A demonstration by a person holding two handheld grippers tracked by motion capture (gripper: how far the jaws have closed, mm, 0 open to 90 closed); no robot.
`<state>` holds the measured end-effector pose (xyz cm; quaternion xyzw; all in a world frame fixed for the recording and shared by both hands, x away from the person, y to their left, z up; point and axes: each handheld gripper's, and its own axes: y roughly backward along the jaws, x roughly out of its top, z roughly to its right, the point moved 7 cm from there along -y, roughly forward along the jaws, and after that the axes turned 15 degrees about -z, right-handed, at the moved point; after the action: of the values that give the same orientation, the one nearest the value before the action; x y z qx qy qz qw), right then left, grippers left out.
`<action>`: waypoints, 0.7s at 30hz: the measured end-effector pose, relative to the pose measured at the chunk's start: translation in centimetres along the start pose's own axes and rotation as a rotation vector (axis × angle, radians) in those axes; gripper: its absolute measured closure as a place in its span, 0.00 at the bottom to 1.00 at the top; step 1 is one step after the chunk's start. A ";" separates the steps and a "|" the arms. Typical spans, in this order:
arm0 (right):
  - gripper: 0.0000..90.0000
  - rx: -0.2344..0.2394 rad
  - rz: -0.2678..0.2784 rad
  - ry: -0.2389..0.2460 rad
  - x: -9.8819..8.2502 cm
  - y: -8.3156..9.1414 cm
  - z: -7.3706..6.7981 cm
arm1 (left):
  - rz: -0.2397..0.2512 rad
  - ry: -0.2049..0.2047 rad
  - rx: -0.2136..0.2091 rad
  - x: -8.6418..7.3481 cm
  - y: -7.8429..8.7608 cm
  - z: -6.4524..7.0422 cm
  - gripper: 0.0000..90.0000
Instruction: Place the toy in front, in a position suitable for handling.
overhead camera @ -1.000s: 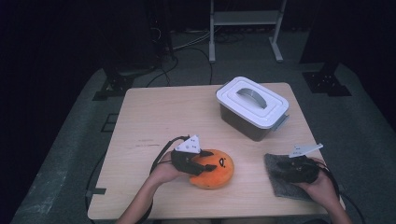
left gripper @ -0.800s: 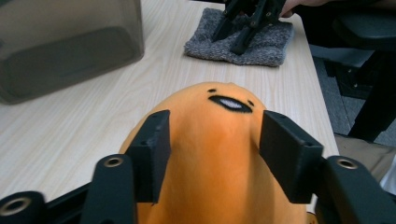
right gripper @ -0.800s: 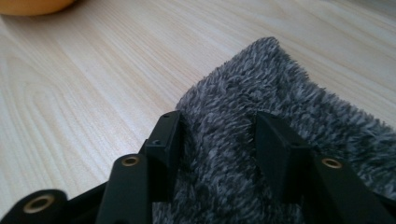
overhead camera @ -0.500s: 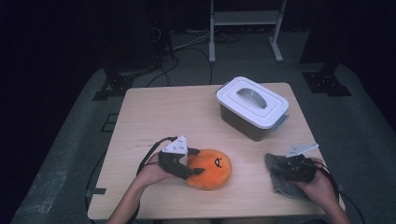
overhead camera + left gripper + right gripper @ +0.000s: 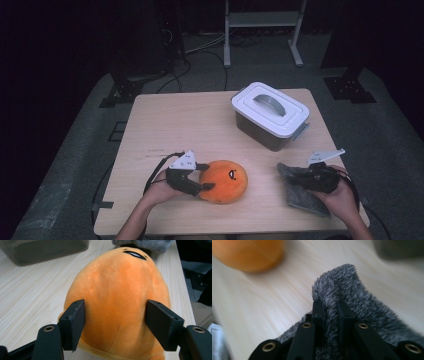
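An orange plush toy with a small black face lies near the table's front edge. My left gripper comes at it from the left. In the left gripper view its jaws have just been closing, and both pads dig into the sides of the plush. At the front right lies a grey furry cloth. My right gripper has just closed on a raised fold of it. In the right gripper view that gripper pinches the fur tightly between its jaws.
A dark storage box with a white handled lid stands at the back right of the wooden table. A metal stand and cables sit on the dark floor beyond. The table's front edge is close behind both hands.
My left gripper slid off the top of the plush to its left side and now straddles it. My right gripper closed on the grey cloth and rose slightly, pulling up a fold.
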<state>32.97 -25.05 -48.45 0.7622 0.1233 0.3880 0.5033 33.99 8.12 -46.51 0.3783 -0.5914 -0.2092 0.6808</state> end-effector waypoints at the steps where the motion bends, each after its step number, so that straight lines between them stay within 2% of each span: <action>1: 0.87 0.000 0.000 0.000 0.0 0.0 0.0 | 0.000 0.000 0.000 0.0 0.0 0.0 0.37; 2: 0.87 0.020 0.041 0.070 1.8 0.7 -2.1 | 0.002 0.004 0.006 0.1 -0.1 0.0 0.38; 3: 0.87 0.020 0.041 0.070 1.8 0.7 -2.1 | 0.003 0.006 0.010 0.1 -0.2 -0.1 0.38; 4: 0.87 0.029 0.054 0.095 2.5 0.9 -2.9 | 0.006 0.009 0.014 0.2 -0.2 0.0 0.38; 5: 0.86 0.037 0.069 0.132 3.3 1.1 -3.9 | 0.009 0.008 0.019 0.3 -0.3 0.0 0.38; 6: 0.86 0.058 0.102 0.194 5.1 1.3 -6.0 | 0.007 0.010 0.023 0.3 -0.3 0.0 0.39; 7: 0.86 0.071 0.115 0.223 5.9 1.3 -7.0 | 0.014 0.016 0.027 0.5 -0.5 0.1 0.39; 8: 0.86 0.071 0.115 0.223 5.9 1.3 -7.0 | 0.014 0.016 0.027 0.5 -0.5 0.1 0.39; 9: 0.86 0.087 0.135 0.273 7.3 0.9 -8.7 | 0.023 0.021 0.035 0.8 -0.6 0.1 0.40; 12: 0.85 0.111 0.162 0.324 9.0 -0.2 -10.8 | 0.036 0.032 0.040 1.2 -0.9 0.3 0.40; 14: 0.85 0.110 0.160 0.332 9.3 -0.7 -11.2 | 0.041 0.035 0.038 1.4 -1.0 0.4 0.40; 15: 0.85 0.088 0.143 0.346 9.6 -1.8 -11.5 | 0.044 0.033 0.039 1.5 -1.1 0.4 0.40; 17: 0.85 0.084 0.136 0.348 9.7 -2.2 -11.5 | 0.047 0.038 0.041 1.5 -1.1 0.4 0.40; 18: 0.85 0.087 0.125 0.343 9.4 -2.9 -11.0 | 0.052 0.042 0.037 1.3 -1.1 0.3 0.40; 19: 0.85 0.087 0.125 0.343 9.4 -2.9 -11.0 | 0.052 0.042 0.037 1.3 -1.1 0.3 0.40; 20: 0.85 0.111 0.134 0.317 9.1 -2.8 -10.4 | 0.059 0.050 0.031 1.2 -1.1 0.2 0.40; 21: 0.85 0.108 0.134 0.307 8.9 -2.8 -10.2 | 0.054 0.049 0.031 1.0 -1.0 0.1 0.40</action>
<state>32.20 -11.77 -44.74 0.7265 0.1683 0.5255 0.4096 34.25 6.70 -46.63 0.3778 -0.5876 -0.1721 0.6946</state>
